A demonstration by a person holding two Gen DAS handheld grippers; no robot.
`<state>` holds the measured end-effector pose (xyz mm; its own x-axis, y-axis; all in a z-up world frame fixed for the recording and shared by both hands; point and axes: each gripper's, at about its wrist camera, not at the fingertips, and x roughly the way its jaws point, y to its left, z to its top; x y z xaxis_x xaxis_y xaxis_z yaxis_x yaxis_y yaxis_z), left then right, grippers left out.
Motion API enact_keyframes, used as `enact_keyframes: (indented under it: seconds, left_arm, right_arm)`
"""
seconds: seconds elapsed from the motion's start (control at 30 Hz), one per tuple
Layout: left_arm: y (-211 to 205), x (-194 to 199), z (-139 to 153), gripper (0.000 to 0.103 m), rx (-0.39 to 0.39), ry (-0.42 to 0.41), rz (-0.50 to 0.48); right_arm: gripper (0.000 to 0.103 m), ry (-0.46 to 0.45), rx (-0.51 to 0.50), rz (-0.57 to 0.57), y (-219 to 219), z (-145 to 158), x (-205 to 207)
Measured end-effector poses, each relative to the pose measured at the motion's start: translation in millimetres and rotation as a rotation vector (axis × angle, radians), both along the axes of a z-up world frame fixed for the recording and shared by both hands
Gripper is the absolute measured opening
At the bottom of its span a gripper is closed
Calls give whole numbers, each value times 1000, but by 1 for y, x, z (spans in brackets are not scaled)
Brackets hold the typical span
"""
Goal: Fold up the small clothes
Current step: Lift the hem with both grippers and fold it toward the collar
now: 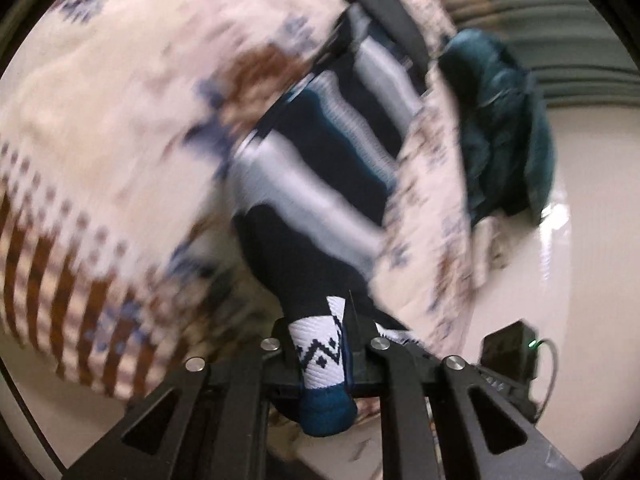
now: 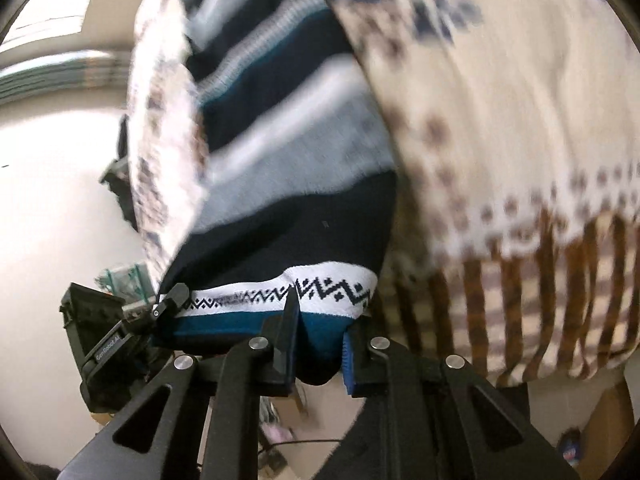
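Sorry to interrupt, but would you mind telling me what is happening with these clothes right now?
A person is folding a striped sock, using a hand-held gripper in each hand. The left hand-held gripper is shut on the sock's patterned cuff, and the right hand-held gripper pinches the same cuff farther along. The sock hangs stretched from both over a patterned blanket. A teal garment lies at the blanket's edge. The pictures are blurred, so finer detail is hard to tell.
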<state>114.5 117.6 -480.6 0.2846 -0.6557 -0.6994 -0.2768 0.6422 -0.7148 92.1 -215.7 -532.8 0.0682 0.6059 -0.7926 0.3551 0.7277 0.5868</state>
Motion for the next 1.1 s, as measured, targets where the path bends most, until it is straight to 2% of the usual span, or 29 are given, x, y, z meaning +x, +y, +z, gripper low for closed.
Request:
enact_keyframes:
  seconds: [0.17,0.33,0.47,0.57,0.63,0.7,0.73,0.77,0.83,0.9,0.93,1.0,1.1]
  left_arm:
    - [-5,71,28,10,-75,-98,33]
    - [-1,170,33,10,-122,-147,64]
    - [1,261,13,10,-109,-155,57]
    - [2,329,-9,10,-89,-152,57]
    - [4,374,-28,11,-109,-146,49]
    - [5,413,-50,12,-119,-95,34]
    - [7,430,-62,21,-152,-59,39]
    - [12,445,-73,40,-192,-23,56]
    - [24,453,-79,63,-264,-17,109]
    - [40,452,-76,64,-294,-53,143]
    - [43,453,-71,64,-264,-72,142]
    - [46,450,-60,64,-118,-120,92]
    - [26,453,-57,64,113,-154,-83]
  right_arm:
    - [17,-123,16,-39,-8,46,57]
    - [17,-259,-21,-59,-20,77,150]
    - [17,-315,-79,-69,-21,75,236]
    - [17,-342,-138,-70,-19,64,307]
    - [17,-337,-161,-80,-17,51,359]
    - [17,-329,-175,-98,-17,38,404]
    - [17,-328,-193,-113,-16,33,425]
    - [19,-315,-191,-122,-16,26,446]
    - [20,-235,-109,-149,-22,4,489]
    - [24,-201,-33,-182,-30,-5,508]
    - [29,-222,-17,-194,-34,-2,512]
    - [56,-274,-30,-194,-40,7,508]
    - [59,-263,-136,-184,-46,4,499]
